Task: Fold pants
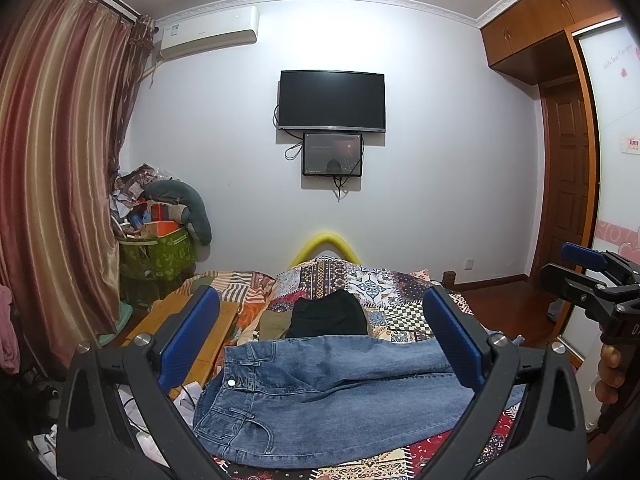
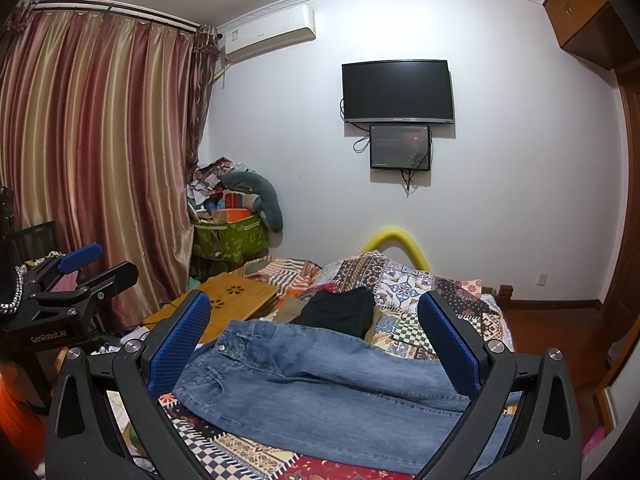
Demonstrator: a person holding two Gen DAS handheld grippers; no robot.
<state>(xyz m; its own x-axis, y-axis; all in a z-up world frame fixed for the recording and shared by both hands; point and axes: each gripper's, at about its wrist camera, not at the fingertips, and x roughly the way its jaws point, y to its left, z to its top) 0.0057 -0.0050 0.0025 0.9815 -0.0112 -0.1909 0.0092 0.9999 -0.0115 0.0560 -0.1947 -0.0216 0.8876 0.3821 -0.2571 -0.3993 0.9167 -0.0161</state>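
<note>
- My left claw (image 1: 320, 344) hangs spread wide above the blue jeans (image 1: 320, 392), gripping nothing; my right claw (image 2: 316, 344) is likewise spread and empty.
- The jeans lie flat on the patchwork bedspread (image 2: 404, 288), low and centre in both views, below and ahead of both claws.
- Their long axis runs left to right: the waistband (image 1: 236, 368) sits lower left, nearer my left claw, and the legs (image 2: 400, 408) trail lower right, nearer my right.
- A folded black garment (image 1: 328, 314) rests just beyond.

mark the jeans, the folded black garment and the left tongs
jeans (image 1: 320, 396), left wrist view, seat area below the waistband.
folded black garment (image 2: 340, 310), right wrist view, middle of its top face.
left tongs (image 1: 320, 344), left wrist view, midway between the fingertips.
</note>
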